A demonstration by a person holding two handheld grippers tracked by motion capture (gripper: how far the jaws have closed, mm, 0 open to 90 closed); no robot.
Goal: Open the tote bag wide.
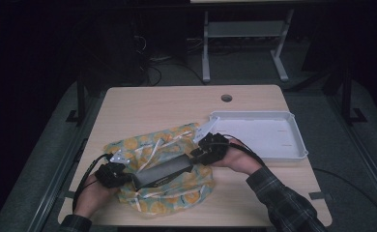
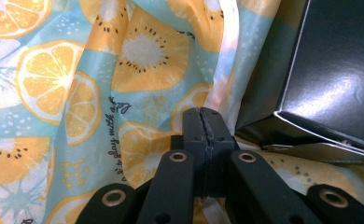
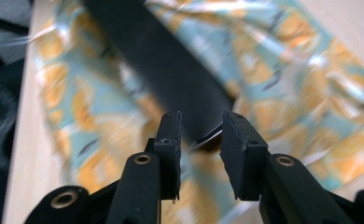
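A long black box [image 1: 162, 172] lies on a crumpled cloth printed with orange and lemon slices [image 1: 177, 137] at the table's front middle. My left gripper [image 1: 123, 174] is at the box's left end. In the left gripper view its jaws [image 2: 202, 116] are pressed together on a fold of the cloth [image 2: 77, 84], with the glossy box [image 2: 334, 70] just to their right. My right gripper [image 1: 198, 155] hovers at the box's right end. Its jaws [image 3: 199, 126] stand apart with nothing between them, above the blurred box [image 3: 171, 60] and cloth [image 3: 287, 79].
A shallow white tray [image 1: 273, 133] sits at the table's right, just behind my right hand. A round cable hole [image 1: 226, 98] is near the table's far edge. Bare tabletop lies behind the cloth and at the front right.
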